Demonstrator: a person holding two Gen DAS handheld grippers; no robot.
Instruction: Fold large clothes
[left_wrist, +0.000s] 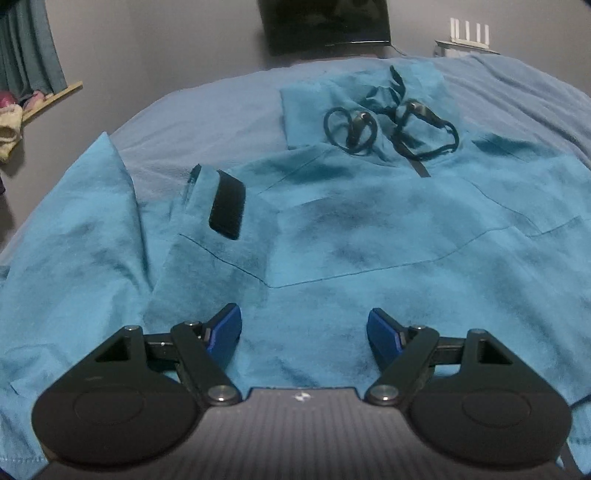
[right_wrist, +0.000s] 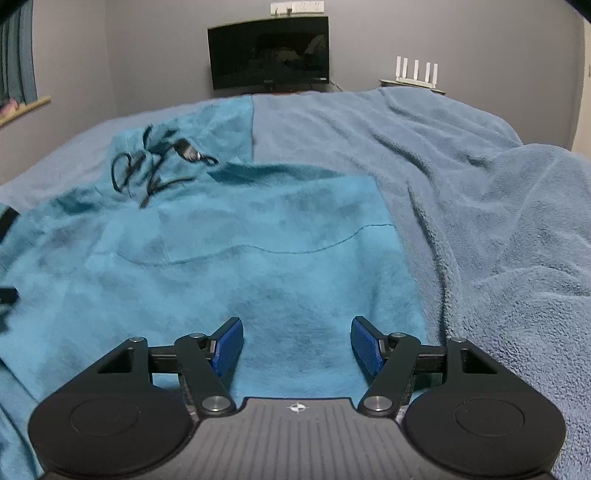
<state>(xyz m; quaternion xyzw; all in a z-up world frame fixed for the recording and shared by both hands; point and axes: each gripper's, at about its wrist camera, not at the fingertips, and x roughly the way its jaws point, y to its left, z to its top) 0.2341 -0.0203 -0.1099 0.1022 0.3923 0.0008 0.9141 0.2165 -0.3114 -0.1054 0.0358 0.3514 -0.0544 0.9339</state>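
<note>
Teal fleece hooded jacket (left_wrist: 369, 229) lies spread on a blue plush blanket (right_wrist: 498, 221), black drawcords (left_wrist: 391, 129) looped at the hood, a black cuff tab (left_wrist: 227, 208), possibly hook-and-loop. Left gripper (left_wrist: 304, 328) and right gripper (right_wrist: 297, 339) gape wide, empty, above the fabric.

The right gripper (right_wrist: 297, 345) hangs over a teal garment (right_wrist: 236, 258) spread on a fleecy blue blanket (right_wrist: 498, 221), its blue pads (right_wrist: 229, 347) standing well apart with only bare cloth showing between them. Black drawcords (right_wrist: 155, 170) lie coiled near the garment's far end, and its right edge runs straight beside the rumpled blanket. Against the grey back wall stand a dark screen (right_wrist: 269, 53) and, to its right, a white router (right_wrist: 415, 74) with upright antennas.
</note>
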